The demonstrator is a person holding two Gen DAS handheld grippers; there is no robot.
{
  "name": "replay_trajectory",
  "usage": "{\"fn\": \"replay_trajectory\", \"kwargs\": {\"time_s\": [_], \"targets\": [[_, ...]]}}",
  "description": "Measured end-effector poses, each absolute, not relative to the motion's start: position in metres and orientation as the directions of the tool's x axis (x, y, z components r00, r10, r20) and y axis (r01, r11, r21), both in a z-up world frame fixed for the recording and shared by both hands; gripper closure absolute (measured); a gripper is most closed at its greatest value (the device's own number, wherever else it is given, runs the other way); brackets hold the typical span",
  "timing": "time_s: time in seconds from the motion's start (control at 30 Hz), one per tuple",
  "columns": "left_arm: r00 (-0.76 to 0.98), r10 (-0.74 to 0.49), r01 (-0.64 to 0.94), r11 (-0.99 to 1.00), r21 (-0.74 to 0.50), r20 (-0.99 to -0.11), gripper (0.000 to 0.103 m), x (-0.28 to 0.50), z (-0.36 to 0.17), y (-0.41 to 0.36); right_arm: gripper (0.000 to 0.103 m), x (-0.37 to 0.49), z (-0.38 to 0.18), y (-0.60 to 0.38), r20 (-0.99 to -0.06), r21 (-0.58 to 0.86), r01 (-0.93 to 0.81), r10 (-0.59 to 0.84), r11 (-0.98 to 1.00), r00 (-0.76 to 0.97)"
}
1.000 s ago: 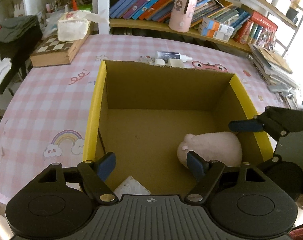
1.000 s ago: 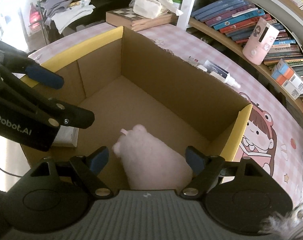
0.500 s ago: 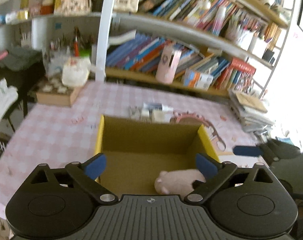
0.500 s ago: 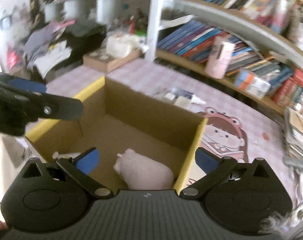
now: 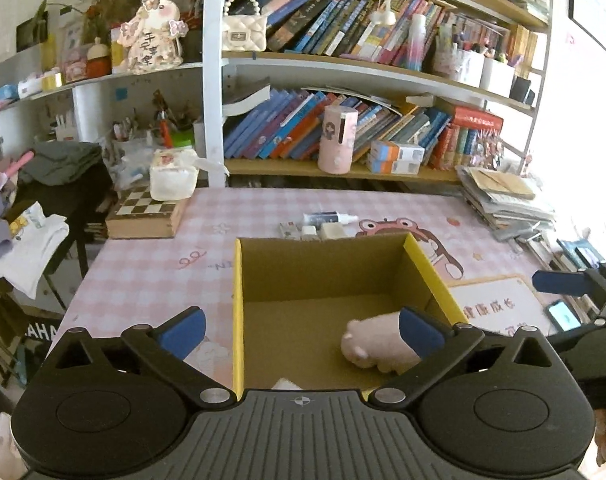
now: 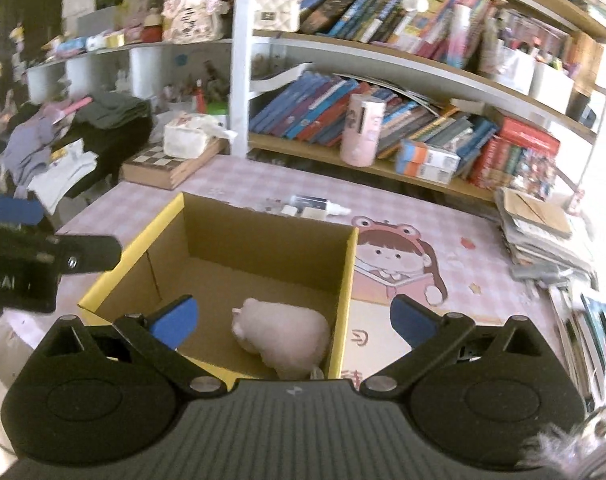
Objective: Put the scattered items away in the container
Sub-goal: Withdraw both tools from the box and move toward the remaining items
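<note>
Left wrist view: left gripper nearest, jaws spread wide after just opening further, nothing between the blue pads, poised above the near rim of the cardboard box. Inside the box, low on the right of its floor, a pink plush toy lying on its side, partly hidden behind the right pad; a scrap of white paper at the near wall. At the far right edge, one blue fingertip of the right gripper, held clear of the box, with a phone lying on the table below it. Right wrist view: right gripper likewise wide apart after just opening further, empty, straddling the yellow-edged right wall of the box, the plush toy resting below on the cardboard floor against that wall, touched by neither pad. Past the box on the pink checked tablecloth, a small dropper bottle and a few little white items lying loose, just beyond the far wall. Further left, a chessboard case with a tissue pack on top. Farthest back, a pink cylinder standing upright on the lower bookshelf before rows of leaning books.
</note>
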State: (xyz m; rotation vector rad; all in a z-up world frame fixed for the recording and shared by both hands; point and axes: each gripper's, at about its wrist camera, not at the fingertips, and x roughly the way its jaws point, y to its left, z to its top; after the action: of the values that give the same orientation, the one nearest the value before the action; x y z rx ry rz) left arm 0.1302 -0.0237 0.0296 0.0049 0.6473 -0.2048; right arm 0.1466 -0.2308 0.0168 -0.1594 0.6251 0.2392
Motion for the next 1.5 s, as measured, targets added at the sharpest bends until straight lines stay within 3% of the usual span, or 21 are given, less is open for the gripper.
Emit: {"fn": "replay_trajectory", "kwargs": {"time_s": [0.7, 1.5], "targets": [[0.784, -0.223, 0.209, 0.974, -0.092, -0.579, 0.0, 0.127, 0.043, 0.006, 0.0, 0.13, 0.034, -0.216, -0.577, -0.051, -0.165, 0.105, 0.985, 0.81], [0.76, -0.172, 0.146, 0.985, -0.093, -0.626, 0.0, 0.244, 0.059, -0.026, 0.0, 0.266, 0.052, -0.238, -0.585, -0.018, -0.245, 0.188, 0.969, 0.789]]}}
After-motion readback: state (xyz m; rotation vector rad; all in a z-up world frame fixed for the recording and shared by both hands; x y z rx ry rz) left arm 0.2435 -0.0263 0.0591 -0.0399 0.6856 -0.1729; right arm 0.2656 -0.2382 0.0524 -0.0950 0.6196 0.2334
